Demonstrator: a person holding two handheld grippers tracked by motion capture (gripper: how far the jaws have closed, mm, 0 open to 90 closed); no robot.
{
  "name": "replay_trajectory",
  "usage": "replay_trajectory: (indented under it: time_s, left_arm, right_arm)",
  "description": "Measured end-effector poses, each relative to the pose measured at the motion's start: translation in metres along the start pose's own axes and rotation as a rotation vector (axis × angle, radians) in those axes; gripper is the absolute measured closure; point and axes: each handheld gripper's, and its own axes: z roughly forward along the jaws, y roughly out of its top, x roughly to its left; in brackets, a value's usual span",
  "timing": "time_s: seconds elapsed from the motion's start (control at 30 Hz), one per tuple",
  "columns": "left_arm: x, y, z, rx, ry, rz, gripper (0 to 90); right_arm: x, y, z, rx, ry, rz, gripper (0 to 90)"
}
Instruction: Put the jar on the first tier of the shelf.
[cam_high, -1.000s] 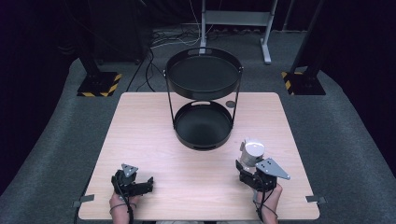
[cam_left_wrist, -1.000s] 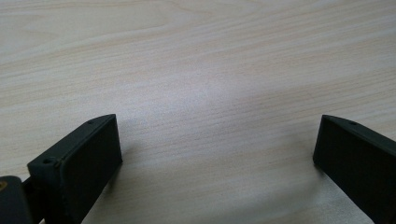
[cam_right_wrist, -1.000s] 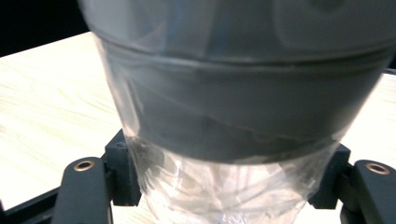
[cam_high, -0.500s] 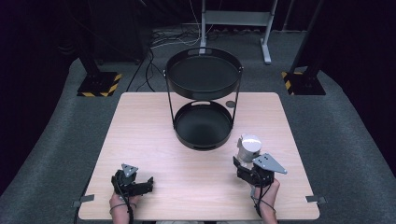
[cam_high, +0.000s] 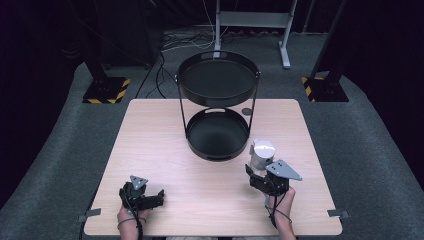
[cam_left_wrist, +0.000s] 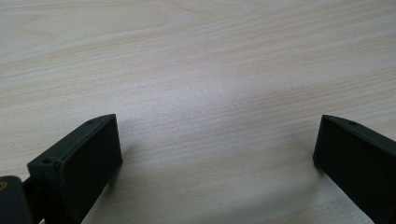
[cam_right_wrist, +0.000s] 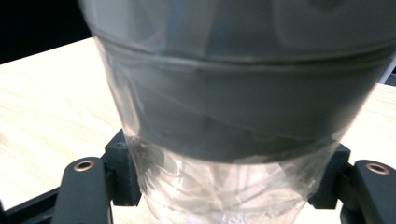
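Cup (cam_right_wrist: 233, 93) sits clamped in right hand-held gripper (cam_high: 261, 172); left hand-held gripper (cam_left_wrist: 215, 154) jaws spread apart.

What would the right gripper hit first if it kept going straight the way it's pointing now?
Probably the two-tier black tray stand. The right gripper, shut on a clear plastic cup, points up the table and slightly left, toward the stand's lower tray. The cup would likely touch first, though depth is hard to judge.

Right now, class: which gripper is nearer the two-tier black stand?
Right. The right gripper, gripping a cup, sits beside the stand's lower tray; the left gripper rests farther back.
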Motion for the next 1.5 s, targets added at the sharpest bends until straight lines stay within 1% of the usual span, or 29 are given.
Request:
replay_trajectory:
  time_s: [0.13,0.27,1.0,1.33,1.5]
  left_arm:
    - [0.000,0.000,0.000,0.000,0.000,0.000,0.5]
    - [0.000,0.000,0.000,0.000,0.000,0.000,0.6]
    - [0.000,0.000,0.000,0.000,0.000,0.000,0.6]
    - [0.000,0.000,0.000,0.000,0.001,0.000,0.6]
    - [0.000,0.000,0.000,0.000,0.001,0.000,0.6]
  right_arm:
    - [0.000,0.001,0.004,0.000,0.003,-0.001,29.5]
    - [0.000,0.004,0.008,-0.004,0.009,0.008,29.4]
    - [0.003,0.021,0.028,-0.002,0.026,-0.006,29.5]
    - [-0.002,0.023,0.034,0.004,0.022,0.003,29.5]
    - [-0.001,0.026,0.039,0.002,0.025,0.006,29.4]
